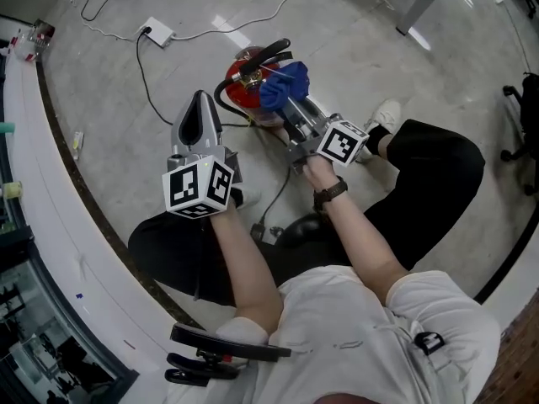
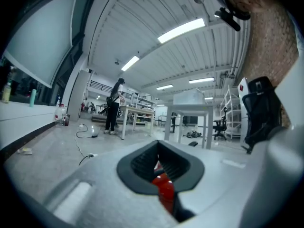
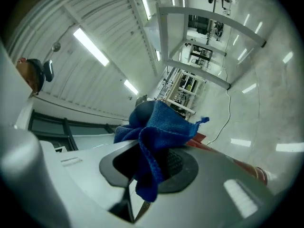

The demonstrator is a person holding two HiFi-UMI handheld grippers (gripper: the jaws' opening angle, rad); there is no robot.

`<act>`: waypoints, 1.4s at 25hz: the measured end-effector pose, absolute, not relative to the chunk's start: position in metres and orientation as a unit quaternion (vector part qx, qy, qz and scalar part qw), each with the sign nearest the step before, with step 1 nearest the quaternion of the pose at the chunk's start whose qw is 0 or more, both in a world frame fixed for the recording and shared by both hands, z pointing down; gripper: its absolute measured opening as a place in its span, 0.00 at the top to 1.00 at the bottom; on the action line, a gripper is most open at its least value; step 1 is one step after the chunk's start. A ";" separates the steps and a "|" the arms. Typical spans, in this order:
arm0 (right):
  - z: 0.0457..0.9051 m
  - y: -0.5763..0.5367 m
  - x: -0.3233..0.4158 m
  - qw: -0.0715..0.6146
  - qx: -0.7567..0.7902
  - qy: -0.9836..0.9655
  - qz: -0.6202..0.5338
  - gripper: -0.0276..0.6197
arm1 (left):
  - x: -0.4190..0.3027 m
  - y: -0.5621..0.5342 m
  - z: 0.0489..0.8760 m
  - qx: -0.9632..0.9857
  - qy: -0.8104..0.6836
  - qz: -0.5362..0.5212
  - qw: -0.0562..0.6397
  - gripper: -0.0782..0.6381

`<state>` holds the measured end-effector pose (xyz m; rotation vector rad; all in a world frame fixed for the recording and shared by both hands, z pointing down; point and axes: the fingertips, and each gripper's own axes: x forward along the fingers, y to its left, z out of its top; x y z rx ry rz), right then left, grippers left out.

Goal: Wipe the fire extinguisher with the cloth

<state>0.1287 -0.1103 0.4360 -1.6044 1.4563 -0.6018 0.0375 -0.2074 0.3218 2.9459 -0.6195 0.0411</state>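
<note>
Right hand-held gripper (image 3: 151,171) pinches cloth (image 3: 161,127); cloth atop fire extinguisher (image 1: 242,93)

Large open industrial lab or workshop hall. Floor was bare polished concrete (image 1: 354,49), with a power strip (image 1: 157,32) and loose cable (image 1: 145,78) lying on it. Ribbed metal ceiling (image 2: 142,27) carried long strip lights (image 2: 183,30). White bench (image 2: 190,107) on metal legs stood out in the open floor, and a person (image 2: 114,106) stood at another farther back. Shelving racks (image 2: 231,106) lined the far side, with a black office chair (image 2: 259,110) beside a brick wall (image 2: 270,46). Tall windows (image 2: 42,42) ran along one side, bottles (image 2: 59,114) on the ledge below.
</note>
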 end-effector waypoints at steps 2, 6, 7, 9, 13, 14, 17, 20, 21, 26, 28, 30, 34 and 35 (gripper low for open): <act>0.445 -0.105 0.134 0.455 -0.638 0.572 -0.243 0.82 | 0.040 -0.210 0.324 0.976 -0.205 0.017 0.065 0.89; 0.499 -0.097 0.142 0.465 -0.636 0.550 -0.276 0.82 | 0.046 -0.212 0.339 0.976 -0.203 0.035 0.065 0.89; 0.530 -0.095 0.143 0.447 -0.650 0.534 -0.305 0.82 | 0.048 -0.211 0.343 0.977 -0.200 0.040 0.065 0.89; 0.591 -0.095 0.143 0.427 -0.668 0.495 -0.357 0.82 | 0.052 -0.209 0.347 0.978 -0.196 0.046 0.063 0.89; 0.695 -0.092 0.145 0.456 -0.669 0.384 -0.444 0.82 | 0.056 -0.214 0.351 0.977 -0.196 0.057 0.062 0.89; 0.724 -0.089 0.142 0.456 -0.667 0.352 -0.473 0.82 | 0.055 -0.216 0.353 0.977 -0.198 0.060 0.061 0.89; 0.798 -0.081 0.131 0.437 -0.661 0.272 -0.546 0.82 | 0.051 -0.225 0.361 0.974 -0.208 0.071 0.058 0.89; 0.845 -0.072 0.116 0.324 -0.665 0.252 -0.623 0.82 | 0.047 -0.234 0.368 0.971 -0.217 0.084 0.053 0.89; 0.856 -0.071 0.109 0.267 -0.662 0.264 -0.649 0.82 | 0.046 -0.238 0.369 0.970 -0.221 0.086 0.051 0.89; 0.864 -0.070 0.106 0.114 -0.654 0.308 -0.681 0.82 | 0.043 -0.254 0.356 0.968 -0.237 0.078 0.039 0.89; 0.845 -0.066 0.120 0.127 -0.662 0.315 -0.668 0.82 | 0.040 -0.255 0.347 0.966 -0.245 0.069 0.036 0.89; 0.796 -0.069 0.144 0.171 -0.683 0.346 -0.620 0.82 | 0.035 -0.254 0.337 0.965 -0.253 0.058 0.037 0.89; 0.620 -0.086 0.192 0.258 -0.699 0.490 -0.453 0.81 | 0.029 -0.242 0.321 0.959 -0.277 0.017 0.053 0.89; 0.575 -0.092 0.194 0.272 -0.690 0.527 -0.416 0.81 | 0.027 -0.239 0.316 0.957 -0.283 0.007 0.057 0.89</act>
